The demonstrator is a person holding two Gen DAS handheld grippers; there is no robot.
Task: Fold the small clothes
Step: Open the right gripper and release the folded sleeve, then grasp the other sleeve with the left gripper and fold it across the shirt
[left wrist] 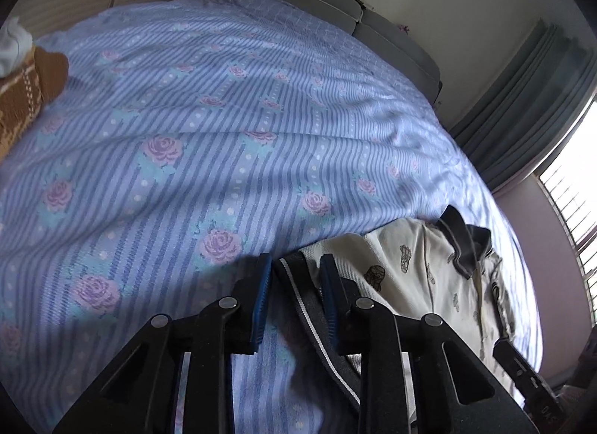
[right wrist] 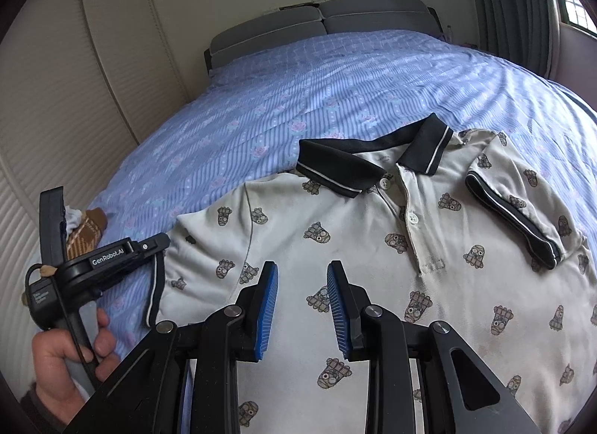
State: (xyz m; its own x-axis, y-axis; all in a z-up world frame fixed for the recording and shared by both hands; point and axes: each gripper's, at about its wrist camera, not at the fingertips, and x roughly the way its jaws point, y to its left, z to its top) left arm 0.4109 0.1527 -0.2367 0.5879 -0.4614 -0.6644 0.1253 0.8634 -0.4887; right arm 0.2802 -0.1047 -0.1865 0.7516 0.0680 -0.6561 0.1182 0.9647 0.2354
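Observation:
A cream polo shirt (right wrist: 373, 217) with small cartoon prints and a dark collar (right wrist: 335, 165) lies front up on the blue flowered bedsheet (right wrist: 298, 91). Its far sleeve (right wrist: 515, 217) is folded in over the chest. In the left wrist view the shirt (left wrist: 395, 258) is at the lower right. My left gripper (left wrist: 296, 258) straddles the dark, white-striped cuff (left wrist: 298, 296) of the near sleeve. Its blue pads stand a little apart on either side, and sheet shows beside the cuff. My right gripper (right wrist: 302, 266) hovers over the shirt's belly, pads narrowly apart with nothing between them.
A brown and white knitted garment (left wrist: 26, 91) lies at the bed's left edge, also in the right wrist view (right wrist: 87, 229). A hand (right wrist: 67, 355) holds the left gripper (right wrist: 164, 238). Grey headboard (right wrist: 317, 24) at the far end, slatted cupboard doors (right wrist: 74, 79) left, curtains (left wrist: 522, 106) right.

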